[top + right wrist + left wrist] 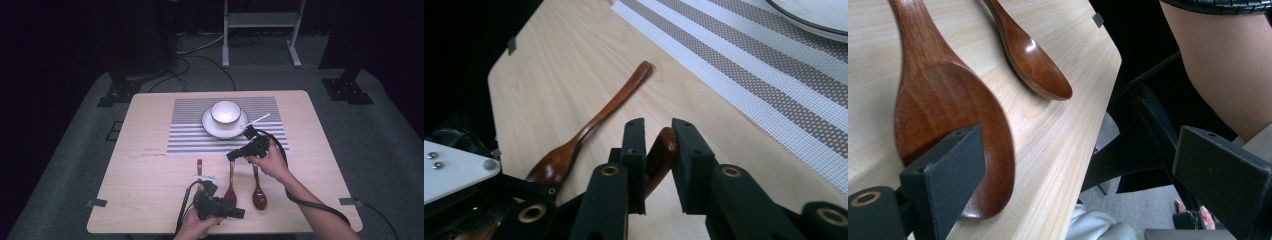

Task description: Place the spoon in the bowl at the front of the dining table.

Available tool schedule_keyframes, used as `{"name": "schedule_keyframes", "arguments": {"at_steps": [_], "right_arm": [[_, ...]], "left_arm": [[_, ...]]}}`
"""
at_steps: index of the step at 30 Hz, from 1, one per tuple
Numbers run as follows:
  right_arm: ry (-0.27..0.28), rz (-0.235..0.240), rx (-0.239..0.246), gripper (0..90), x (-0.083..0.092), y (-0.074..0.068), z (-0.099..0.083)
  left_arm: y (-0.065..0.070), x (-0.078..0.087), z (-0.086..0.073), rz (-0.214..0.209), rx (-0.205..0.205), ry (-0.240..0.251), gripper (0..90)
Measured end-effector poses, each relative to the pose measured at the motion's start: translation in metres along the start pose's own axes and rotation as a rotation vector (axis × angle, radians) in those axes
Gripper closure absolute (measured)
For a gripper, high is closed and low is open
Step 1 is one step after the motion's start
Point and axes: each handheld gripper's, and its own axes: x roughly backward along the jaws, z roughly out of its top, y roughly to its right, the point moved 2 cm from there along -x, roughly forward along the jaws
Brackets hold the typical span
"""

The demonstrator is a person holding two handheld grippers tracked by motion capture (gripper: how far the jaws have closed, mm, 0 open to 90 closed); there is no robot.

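Note:
Three dark wooden spoons lie side by side near the table's front edge. My right gripper (231, 156) (659, 123) is shut on the handle end of the middle spoon (230, 187) (663, 150), which still rests on the table. The left spoon (199, 170) (594, 120) lies beside it, its bowl under my left gripper (239, 212) (1078, 136). That gripper stands wide open at the table's front edge. One of its jaws is against the middle spoon's bowl (948, 110). The right spoon (258, 192) (1030, 57) lies free.
A white bowl (225, 111) sits on a saucer (210, 127) on a striped placemat (190, 132) at the table's far middle. The front table edge (1088, 145) runs between my left gripper's jaws. A person's forearm (1218, 65) reaches in on the right.

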Motion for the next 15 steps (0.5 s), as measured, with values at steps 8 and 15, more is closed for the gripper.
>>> {"name": "schedule_keyframes", "arguments": {"at_steps": [8, 15], "right_arm": [[0.003, 0.055, -0.029, 81.3, 0.008, -0.002, 0.007], [0.021, 0.088, -0.061, 83.4, 0.016, -0.001, 0.012]], "left_arm": [[0.001, 0.006, 0.002, 0.002, -0.008, 0.019, 5.4], [0.001, 0.012, 0.004, 0.005, -0.013, 0.041, 5.4]]}}
